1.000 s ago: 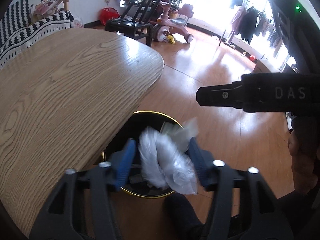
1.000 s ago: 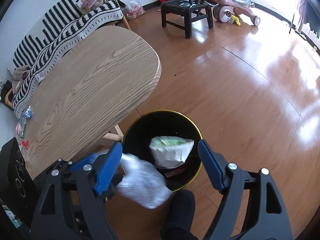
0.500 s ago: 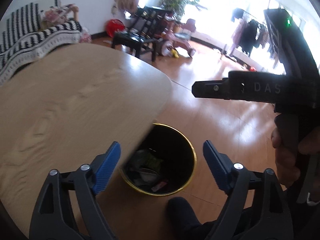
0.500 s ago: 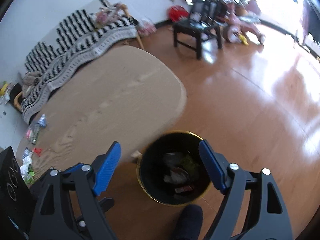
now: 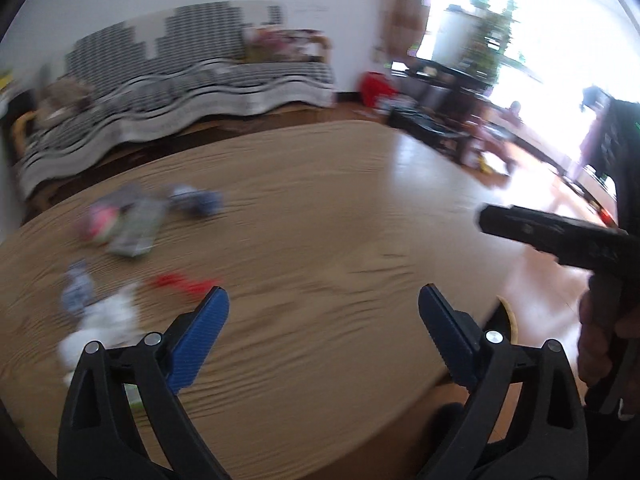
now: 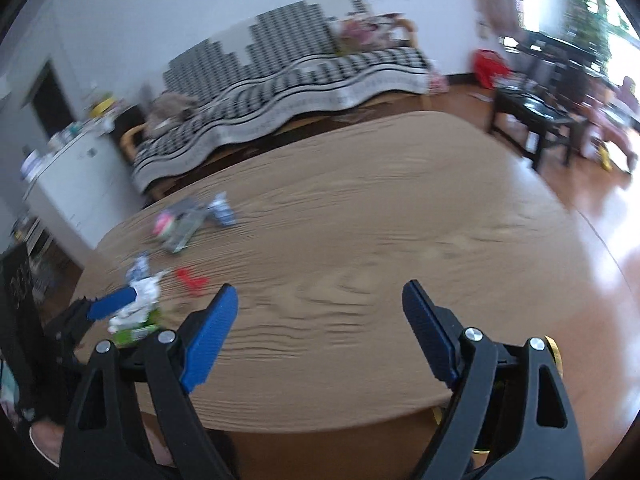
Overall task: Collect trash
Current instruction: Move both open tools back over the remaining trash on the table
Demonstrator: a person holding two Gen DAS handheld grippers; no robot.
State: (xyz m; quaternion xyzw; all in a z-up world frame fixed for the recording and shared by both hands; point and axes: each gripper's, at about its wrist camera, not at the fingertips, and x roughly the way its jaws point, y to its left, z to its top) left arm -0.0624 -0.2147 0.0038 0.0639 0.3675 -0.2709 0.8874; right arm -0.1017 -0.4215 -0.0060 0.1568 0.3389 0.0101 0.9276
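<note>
Both views are blurred. My left gripper point(image 5: 323, 300) hangs over the wooden table point(image 5: 340, 208), its jaws opening with nothing between them. My right gripper point(image 6: 320, 294) is open and empty above the same table point(image 6: 380, 216). Trash lies at the table's left end: a white crumpled paper point(image 5: 104, 320), a red scrap point(image 5: 180, 282), a pink and green wrapper point(image 5: 120, 228) and a blue-white wrapper point(image 5: 196, 200). The right wrist view shows the white paper point(image 6: 140, 300) beside the left gripper's blue finger point(image 6: 112, 300), and the red scrap point(image 6: 192, 278). The bin's gold rim point(image 5: 510, 320) peeks past the table edge.
A striped sofa point(image 5: 180, 76) stands behind the table. A black chair point(image 6: 536, 120) and shiny wood floor point(image 6: 600, 208) are at the right, a white cabinet point(image 6: 68, 184) at the left. A hand point(image 5: 600, 332) holds the right gripper's black body point(image 5: 580, 240).
The left gripper let a clear plastic bag fall into the bin and spread its jaws. Both grippers rose and swung from the bin to the tabletop with the trash.
</note>
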